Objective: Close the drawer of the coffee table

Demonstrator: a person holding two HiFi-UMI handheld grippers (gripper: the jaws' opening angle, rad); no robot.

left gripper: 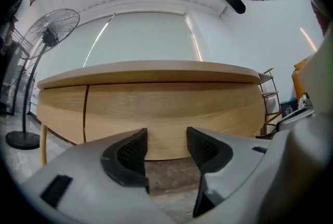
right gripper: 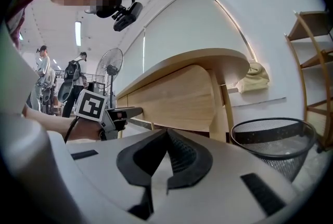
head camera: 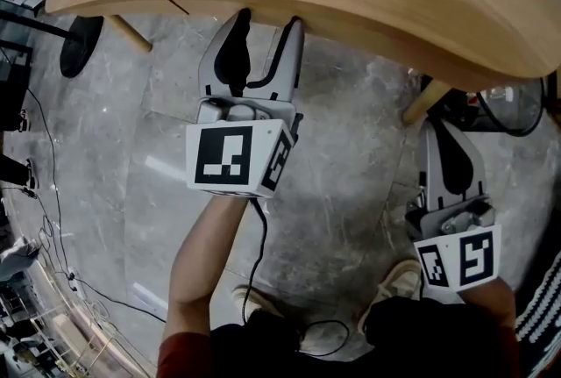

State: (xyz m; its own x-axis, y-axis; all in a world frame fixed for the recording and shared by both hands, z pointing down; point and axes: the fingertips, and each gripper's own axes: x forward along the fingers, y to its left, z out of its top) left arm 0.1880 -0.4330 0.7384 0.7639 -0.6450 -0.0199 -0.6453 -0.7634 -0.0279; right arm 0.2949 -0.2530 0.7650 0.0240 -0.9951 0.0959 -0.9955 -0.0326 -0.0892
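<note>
Found the drawer (left gripper: 171, 108) directly ahead of the left tongs (left gripper: 166, 137), set in the curved front of the desk (left gripper: 151, 68). Noted its face level with the panel to the left of the tongs, divided from it by one thin vertical seam.

Recorded the left tongs (head camera: 269, 21) with jaws apart by a moderate gap and nothing between them but the lower edge of the drawer face and the floor (head camera: 351, 148) beyond. Placed the tips right at that edge; cannot confirm contact. Noted ribbed black pads (left gripper: 130, 153) set in smooth grey shells.

Recorded the right tongs (right gripper: 167, 137) with jaws pressed together, holding nothing. Located them (head camera: 443, 139) low, beside a desk leg (head camera: 425, 100) and well to the right of the left tongs, apart from the drawer.

Noted pale wood with fine horizontal grain across the drawer and desk, a thin rounded top overhanging the front, and slim tapered legs. Noted grey marbled stone on the floor.

Observed a round black wire-mesh bin (right gripper: 273, 140) to the right of the right tongs, near the desk leg; cannot make out the contents. Observed a pedestal fan (left gripper: 49, 36) with a round wire cage far to the left of the left tongs, and a black cable (head camera: 260, 253) trailing back from the left tongs.
</note>
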